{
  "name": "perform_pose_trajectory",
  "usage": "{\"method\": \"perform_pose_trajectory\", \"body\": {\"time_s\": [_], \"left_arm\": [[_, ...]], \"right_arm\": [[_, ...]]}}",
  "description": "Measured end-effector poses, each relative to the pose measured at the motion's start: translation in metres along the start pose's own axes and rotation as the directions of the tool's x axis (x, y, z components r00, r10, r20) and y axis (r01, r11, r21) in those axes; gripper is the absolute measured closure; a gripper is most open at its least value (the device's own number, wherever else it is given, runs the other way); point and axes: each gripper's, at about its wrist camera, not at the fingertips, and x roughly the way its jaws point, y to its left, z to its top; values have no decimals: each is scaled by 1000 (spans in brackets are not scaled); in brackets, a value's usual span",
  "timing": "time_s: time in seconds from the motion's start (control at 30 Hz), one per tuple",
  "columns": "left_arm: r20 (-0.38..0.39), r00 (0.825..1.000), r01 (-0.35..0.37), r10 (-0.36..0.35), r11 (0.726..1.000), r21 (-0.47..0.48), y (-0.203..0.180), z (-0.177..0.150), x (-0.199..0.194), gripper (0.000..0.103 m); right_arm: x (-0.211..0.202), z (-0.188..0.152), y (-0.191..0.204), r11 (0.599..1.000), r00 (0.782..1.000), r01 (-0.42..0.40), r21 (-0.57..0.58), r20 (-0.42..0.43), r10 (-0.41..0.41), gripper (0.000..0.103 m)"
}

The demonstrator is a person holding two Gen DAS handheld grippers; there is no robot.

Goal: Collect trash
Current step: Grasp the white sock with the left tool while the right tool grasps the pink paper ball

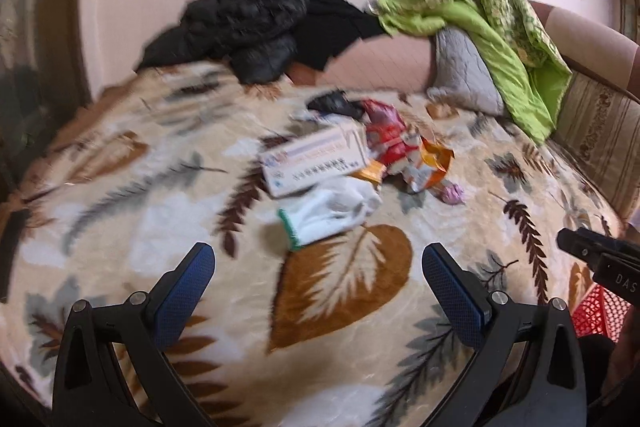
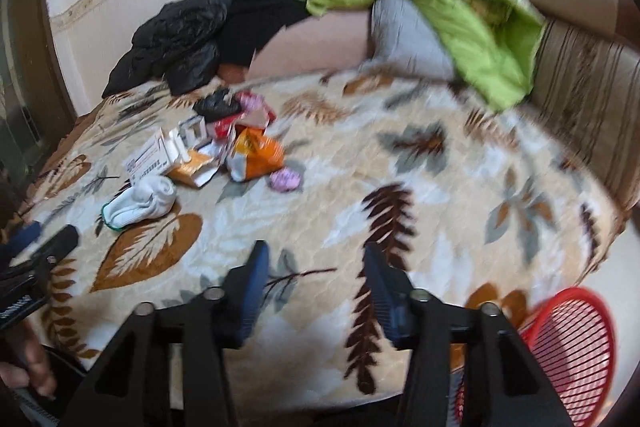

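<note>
A: Clearly an early step — approach only, nothing gathered yet. Left gripper (image 1: 318,269) spread wide and empty, low centre of its own view, hanging over the leaf-patterned blanket (image 1: 120,195). Right gripper (image 2: 312,273) likewise parted, gripping nothing, bottom centre of its view.

B: And the trash?

A: Heaped mid-frame in the left view, left of centre in the right view, well apart from both claws. Counted roughly: one white carton with printed text (image 1: 316,161), one smaller white box (image 2: 193,131) behind it, one red wrapper (image 1: 384,131), one orange snack bag (image 2: 256,155), one flat orange packet (image 2: 192,171), one crumpled black bag (image 1: 334,105), one pink wad (image 1: 452,193). Blurred, so possibly more scraps underneath.

B: White thing nearest the fingers?

A: Rolled white sock with a green cuff (image 1: 328,213) — probably laundry, not rubbish; touching the carton's near edge.

B: Somewhere to put it all?

A: One red mesh basket (image 2: 568,351), lower right of the right view, just beside the bed edge.

B: Next move?

A: Likely a reach forward over the brown leaf, then a pinch on the carton or the orange bag — avoiding the sock — followed by a carry back to the basket.
</note>
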Motion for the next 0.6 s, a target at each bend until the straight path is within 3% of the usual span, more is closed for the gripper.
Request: {"method": "perform_pose_trajectory", "body": {"time_s": [0.17,0.27,0.33,0.4,0.5,0.6], "left_arm": [[-98,995,-2,2,1000,-4,-1,18,51,15],[-126,991,-30,33,999,27,-3,29,80,15],[-149,987,-47,53,998,45,-4,29,95,16],[-198,980,-20,32,998,61,-4,27,110,42],[-251,968,4,14,998,68,-5,23,125,61],[-241,971,26,-12,998,53,-3,21,123,69]], "right_arm": [[19,11,7,998,998,-56,24,-16,56,59],[40,24,12,996,996,-86,32,-7,86,59],[64,34,10,994,994,-93,62,-48,96,59],[87,43,9,990,988,-111,86,-98,119,59],[112,59,12,994,991,-78,81,-99,86,58],[138,68,20,999,994,-35,21,-104,37,59]]}}
